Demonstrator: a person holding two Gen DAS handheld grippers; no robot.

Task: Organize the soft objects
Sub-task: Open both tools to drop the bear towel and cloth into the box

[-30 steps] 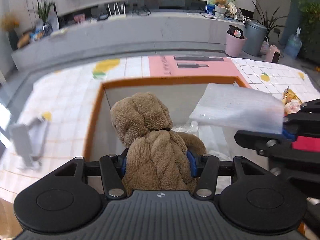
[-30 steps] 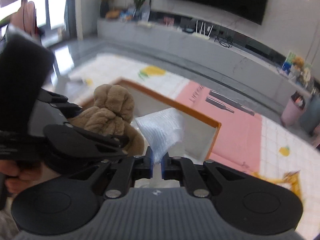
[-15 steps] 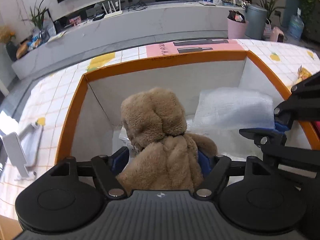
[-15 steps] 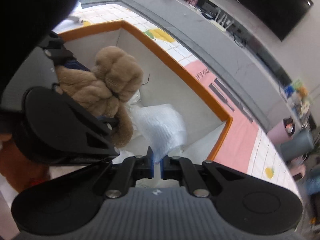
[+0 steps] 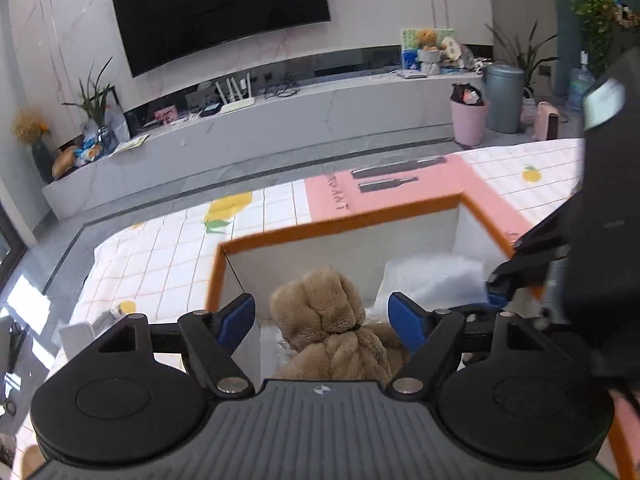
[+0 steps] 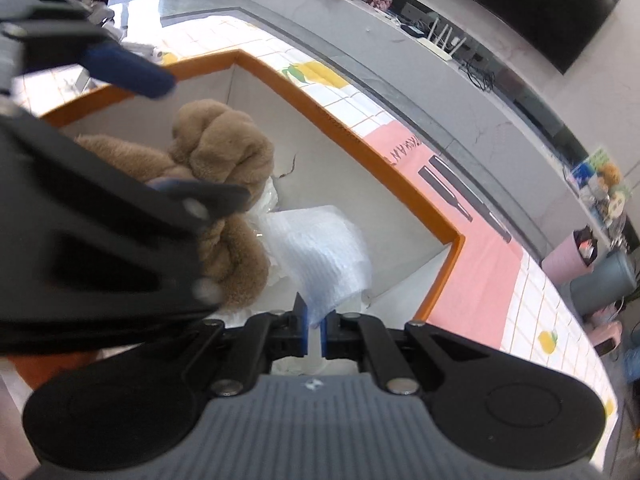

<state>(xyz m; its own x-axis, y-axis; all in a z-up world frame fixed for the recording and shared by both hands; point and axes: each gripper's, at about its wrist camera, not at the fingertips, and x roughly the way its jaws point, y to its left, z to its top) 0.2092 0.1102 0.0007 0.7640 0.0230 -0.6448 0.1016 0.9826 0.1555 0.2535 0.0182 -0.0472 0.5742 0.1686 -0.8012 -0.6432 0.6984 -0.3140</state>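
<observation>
Tabletop [image 5: 168,264]: covered by a white checked cloth with yellow fruit prints and a pink panel; it carries the box
Box [image 5: 340,230]: large, white-walled, orange-rimmed, open at the top; it sits on the tabletop [image 6: 560,312], and the right wrist view looks down into its far corner [image 6: 352,132]
Plush toy [image 5: 332,332]: brown, fluffy, bunched fabric; it lies inside the box toward the near left side, resting on crinkled clear plastic; in the right wrist view [image 6: 224,160] it is just left of the foam sheet
Foam sheet [image 6: 324,252]: white, thin, ribbed packing foam; it hangs into the box beside the plush toy, its near edge pinched; in the left wrist view [image 5: 432,280] it shows to the right of the toy
Left claw [image 5: 322,316]: released; its jaws have just been opening and now stand wide, one blue pad [image 5: 236,316] on each side of the plush toy and clear of it
Right claw [image 6: 314,330]: clenched tight on the near edge of the foam sheet, blue pads [image 6: 302,320] pressing it from both sides
</observation>
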